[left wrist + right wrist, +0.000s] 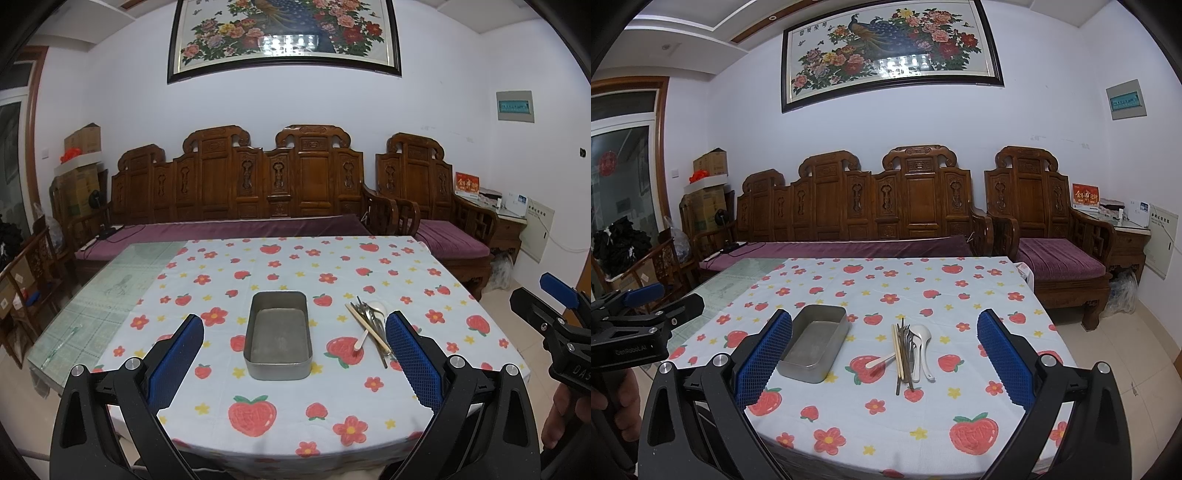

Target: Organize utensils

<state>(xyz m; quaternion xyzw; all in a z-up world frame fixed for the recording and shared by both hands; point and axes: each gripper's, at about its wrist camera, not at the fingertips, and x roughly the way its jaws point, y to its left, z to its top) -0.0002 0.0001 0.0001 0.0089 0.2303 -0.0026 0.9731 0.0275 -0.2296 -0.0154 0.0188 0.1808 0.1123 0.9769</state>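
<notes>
Both the left gripper (293,356) and the right gripper (884,356) are held wide open, empty, above the tablecloth (288,413); the utensils (910,350) are piled beside the empty tin (277,334).

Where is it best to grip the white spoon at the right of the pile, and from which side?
Probably the handle of the white ceramic spoon, from above with the open right gripper: it lies flat at the pile's right edge, handle pointing toward the camera.

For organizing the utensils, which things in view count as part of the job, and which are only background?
Part of the job:
- metal tray, nothing in it
- utensil pile beside it: chopsticks, spoons, white ceramic spoon
- left tongs and right tongs, both open

Background:
- strawberry tablecloth
- wooden sofa
- peacock painting
- cardboard boxes
</notes>
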